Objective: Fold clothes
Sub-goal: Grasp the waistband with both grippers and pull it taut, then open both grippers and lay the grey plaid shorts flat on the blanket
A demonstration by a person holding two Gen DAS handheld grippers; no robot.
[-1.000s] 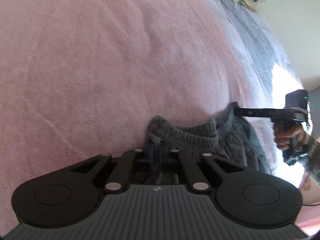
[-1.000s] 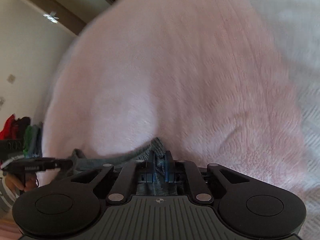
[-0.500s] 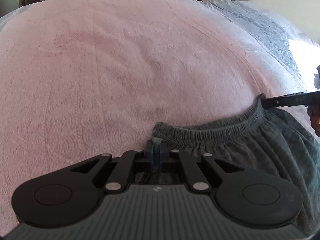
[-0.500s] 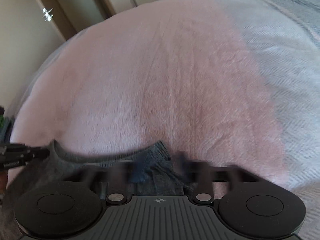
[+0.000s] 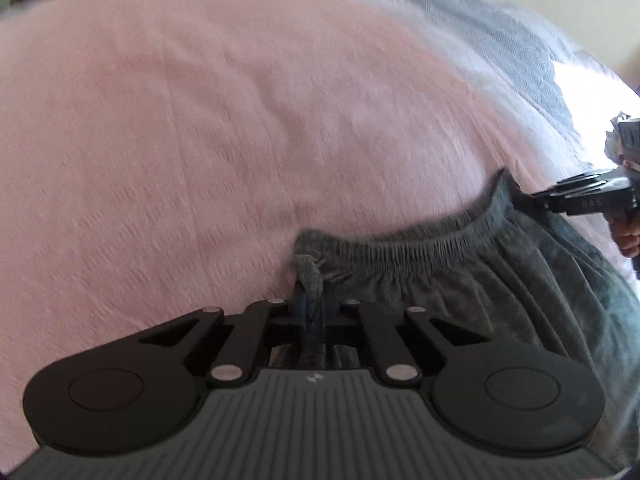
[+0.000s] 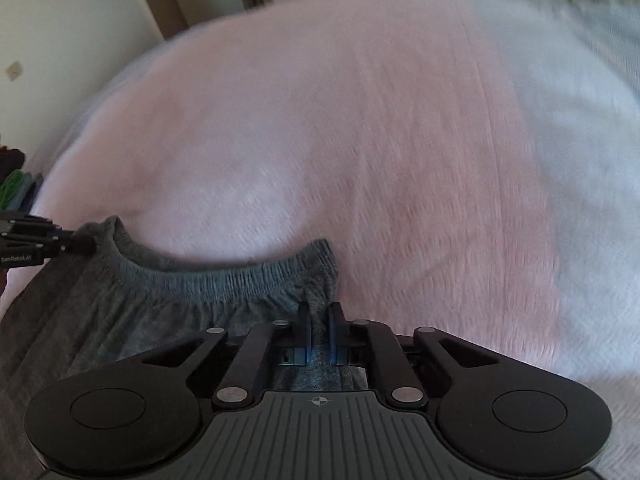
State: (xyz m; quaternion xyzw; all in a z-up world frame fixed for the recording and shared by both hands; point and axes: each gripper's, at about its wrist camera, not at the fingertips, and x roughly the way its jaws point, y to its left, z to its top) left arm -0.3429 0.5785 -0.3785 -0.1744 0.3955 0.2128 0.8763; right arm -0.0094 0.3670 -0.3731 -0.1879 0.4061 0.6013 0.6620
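A dark grey garment with a gathered elastic waistband (image 5: 400, 244) lies on a pink bedspread (image 5: 200, 120). My left gripper (image 5: 310, 300) pinches the waistband's left corner, its jaws closing on a fold of grey cloth. My right gripper (image 6: 319, 312) grips the opposite corner, its jaws closing with fabric between the pads. Each view shows the other gripper at the far end: the right gripper (image 5: 516, 200) and the left gripper (image 6: 86, 242). The waistband (image 6: 224, 276) runs stretched between them, sagging slightly.
A grey-white blanket (image 5: 500, 32) covers the bed's right side, also seen as a pale blanket (image 6: 580, 120). A person's hand (image 5: 626, 236) holds the right gripper. Walls and doors stand behind the bed; coloured clothes (image 6: 16, 184) lie at the far left.
The waistband went from bunched to pulled out wide as the grippers moved apart. The right gripper's fingers opened in a blur half a second ago and now pinch the cloth again. Both views rolled.
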